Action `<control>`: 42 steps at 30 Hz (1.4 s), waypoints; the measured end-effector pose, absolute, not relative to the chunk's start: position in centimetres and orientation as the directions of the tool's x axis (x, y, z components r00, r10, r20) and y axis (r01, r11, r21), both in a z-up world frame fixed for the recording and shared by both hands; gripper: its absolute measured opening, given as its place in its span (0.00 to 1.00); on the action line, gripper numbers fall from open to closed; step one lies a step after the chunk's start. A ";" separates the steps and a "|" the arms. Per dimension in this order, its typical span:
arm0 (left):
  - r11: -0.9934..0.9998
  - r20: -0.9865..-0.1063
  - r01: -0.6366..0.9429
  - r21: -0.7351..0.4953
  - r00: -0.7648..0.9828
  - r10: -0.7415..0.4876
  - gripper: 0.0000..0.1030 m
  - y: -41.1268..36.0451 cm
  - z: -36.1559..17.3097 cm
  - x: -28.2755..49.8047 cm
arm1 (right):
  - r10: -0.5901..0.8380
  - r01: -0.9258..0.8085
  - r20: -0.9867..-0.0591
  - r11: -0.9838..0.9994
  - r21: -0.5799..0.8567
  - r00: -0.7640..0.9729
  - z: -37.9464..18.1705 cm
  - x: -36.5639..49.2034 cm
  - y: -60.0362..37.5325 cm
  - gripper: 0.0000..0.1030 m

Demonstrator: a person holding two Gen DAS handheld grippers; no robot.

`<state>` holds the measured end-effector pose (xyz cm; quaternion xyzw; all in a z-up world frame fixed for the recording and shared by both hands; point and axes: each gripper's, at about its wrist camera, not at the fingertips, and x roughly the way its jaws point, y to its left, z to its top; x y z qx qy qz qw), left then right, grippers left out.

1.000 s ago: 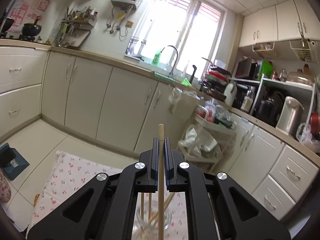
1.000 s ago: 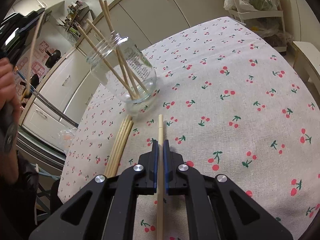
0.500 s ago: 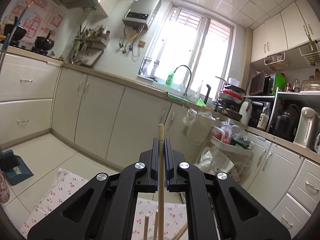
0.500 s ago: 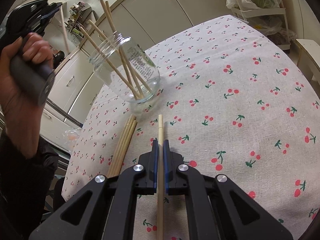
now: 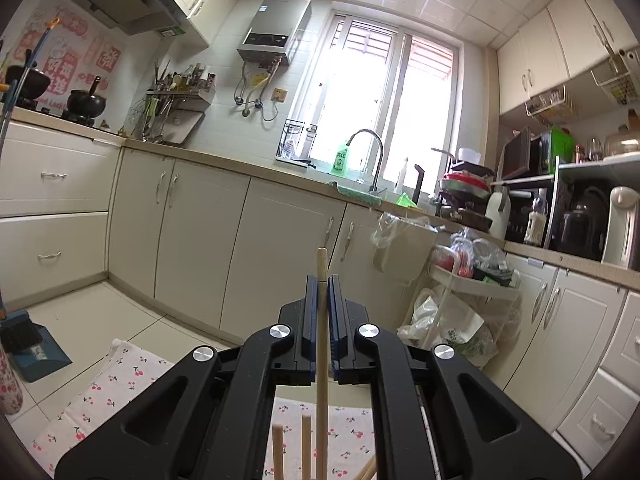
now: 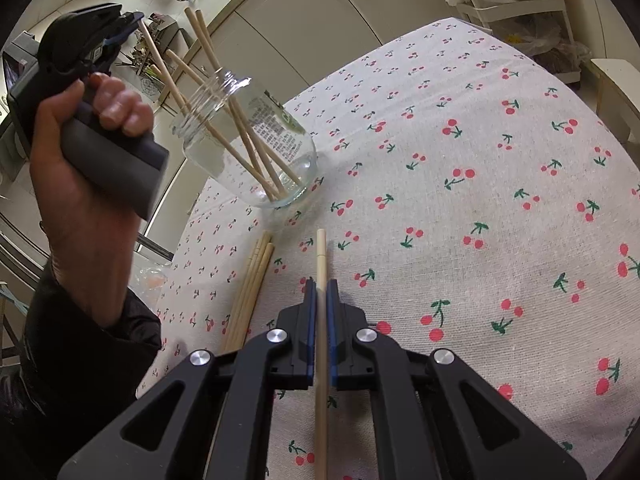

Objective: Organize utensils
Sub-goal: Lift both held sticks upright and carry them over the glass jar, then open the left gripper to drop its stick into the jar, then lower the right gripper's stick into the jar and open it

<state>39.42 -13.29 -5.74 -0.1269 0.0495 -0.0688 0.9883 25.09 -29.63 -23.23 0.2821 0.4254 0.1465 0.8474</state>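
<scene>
The left gripper (image 5: 321, 298) is clamping a pale wooden chopstick (image 5: 321, 344) upright above the clear glass jar (image 6: 256, 148) on the cherry-print tablecloth (image 6: 460, 208). It should be lowering the stick straight between the sticks already inside. The right gripper (image 6: 321, 300) is pinching another chopstick (image 6: 320, 256). Compared with a second ago, the left hand (image 6: 84, 184) has come closer to the jar.

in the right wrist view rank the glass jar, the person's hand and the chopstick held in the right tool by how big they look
1. Hand, largest, though it is nearer the camera.
2. Glass jar.
3. Chopstick in the right tool: longest but thinnest, partly hidden.
</scene>
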 end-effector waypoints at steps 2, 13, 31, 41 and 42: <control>0.962 -0.084 0.123 -0.242 0.986 -0.147 0.05 -13.4 -6.2 39.2 | 0.490 -0.007 -0.637 0.796 0.605 0.595 -23.2 25.1 -29.7 0.06; 0.978 -0.171 0.165 -0.132 0.968 -0.186 0.05 -13.9 -8.2 37.3 | 0.495 0.007 -0.625 0.781 0.625 0.604 -23.4 24.9 -30.1 0.06; 0.985 -0.263 0.139 -0.101 0.951 -0.161 0.31 -6.9 -6.5 30.3 | 0.142 -0.150 -0.836 0.986 0.072 0.531 -20.9 26.3 -23.3 0.06; 0.986 -0.313 0.078 -0.149 0.942 -0.122 0.36 -2.2 -6.8 26.9 | 0.372 -0.078 -0.518 0.861 0.503 0.771 -13.1 25.6 -28.8 0.06; 0.985 -0.322 0.072 -0.158 0.939 -0.120 0.36 -1.8 -7.0 26.7 | 0.361 -0.081 -0.461 0.849 0.522 0.810 -11.8 25.9 -29.1 0.06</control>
